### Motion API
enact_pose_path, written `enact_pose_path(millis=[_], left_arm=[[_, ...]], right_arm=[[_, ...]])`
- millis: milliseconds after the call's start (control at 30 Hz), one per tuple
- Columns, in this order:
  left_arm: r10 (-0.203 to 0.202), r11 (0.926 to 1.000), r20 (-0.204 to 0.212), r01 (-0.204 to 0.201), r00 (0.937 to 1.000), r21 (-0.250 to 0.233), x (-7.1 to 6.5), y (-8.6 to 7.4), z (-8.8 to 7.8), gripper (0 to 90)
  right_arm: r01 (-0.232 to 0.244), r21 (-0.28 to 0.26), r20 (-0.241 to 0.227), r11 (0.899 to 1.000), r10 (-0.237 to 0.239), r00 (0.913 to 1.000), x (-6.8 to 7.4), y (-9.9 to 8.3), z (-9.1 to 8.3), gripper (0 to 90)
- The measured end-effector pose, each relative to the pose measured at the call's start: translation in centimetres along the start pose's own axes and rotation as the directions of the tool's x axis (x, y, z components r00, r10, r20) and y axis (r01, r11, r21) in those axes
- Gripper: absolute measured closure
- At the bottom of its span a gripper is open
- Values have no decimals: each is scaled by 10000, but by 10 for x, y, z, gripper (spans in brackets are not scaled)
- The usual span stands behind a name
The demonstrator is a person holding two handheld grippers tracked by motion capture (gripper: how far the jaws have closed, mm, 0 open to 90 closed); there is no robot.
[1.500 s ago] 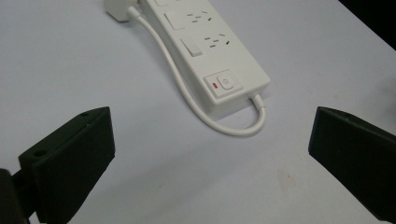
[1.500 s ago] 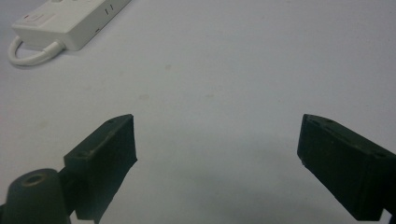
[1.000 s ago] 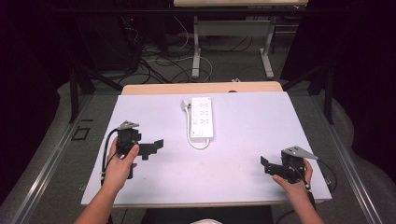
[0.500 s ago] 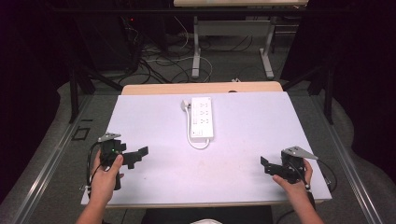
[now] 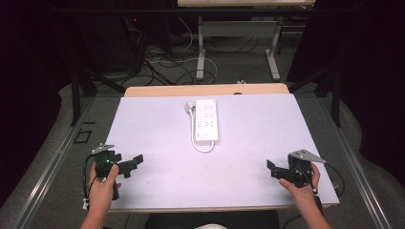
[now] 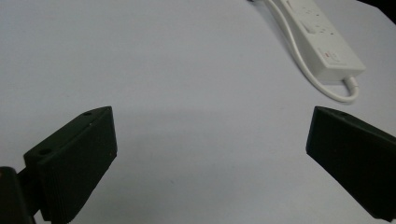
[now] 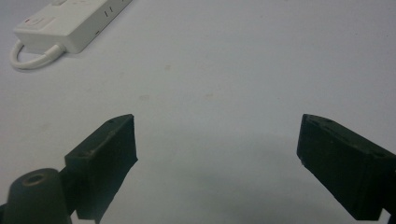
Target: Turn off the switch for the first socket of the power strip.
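The tongs (image 7: 217, 163) stand wide apart above the bare white worktop (image 7: 243, 70). A white power strip (image 7: 70, 21) lies far at the upper left, with its cable looped beside it.

White table (image 5: 248, 143); power strip (image 5: 206, 120) lying on it.

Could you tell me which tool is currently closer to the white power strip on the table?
Left, though only slightly. The left tool sits near-left of the power strip, the right tool near-right; both are open and well short of it.
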State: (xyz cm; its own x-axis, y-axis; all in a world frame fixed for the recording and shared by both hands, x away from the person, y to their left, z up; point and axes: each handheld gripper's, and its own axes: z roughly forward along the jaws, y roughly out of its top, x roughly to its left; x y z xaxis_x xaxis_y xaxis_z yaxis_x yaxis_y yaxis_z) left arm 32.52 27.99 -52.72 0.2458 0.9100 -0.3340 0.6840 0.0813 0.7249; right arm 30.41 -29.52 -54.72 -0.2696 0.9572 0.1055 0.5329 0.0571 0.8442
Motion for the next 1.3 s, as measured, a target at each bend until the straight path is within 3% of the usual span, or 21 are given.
enact_pose_path(millis=[167, 267, 533, 1300], left_arm=[[-223, 9997, -45, 223, 9997, -50, 10, -2, 0, 25], [-165, 9997, -381, 157, 9991, -195, 15, -4, 1, 26], [-60, 9999, -538, 52, 9985, -149, 28, -8, 6, 27], [145, 9998, -555, -137, 9984, 137, 24, -13, 15, 28]], right_arm=[[18, -4, 30, 10000, -18, 10000, -1, 0, 0, 111], [-9, 36, -13, 10000, 9, 10000, -1, 0, 0, 111], [4, -22, 38, 10000, -4, 10000, -1, 1, 1, 111], [-29, 117, -79, 9999, 30, 10000, -4, 1, 3, 111]])
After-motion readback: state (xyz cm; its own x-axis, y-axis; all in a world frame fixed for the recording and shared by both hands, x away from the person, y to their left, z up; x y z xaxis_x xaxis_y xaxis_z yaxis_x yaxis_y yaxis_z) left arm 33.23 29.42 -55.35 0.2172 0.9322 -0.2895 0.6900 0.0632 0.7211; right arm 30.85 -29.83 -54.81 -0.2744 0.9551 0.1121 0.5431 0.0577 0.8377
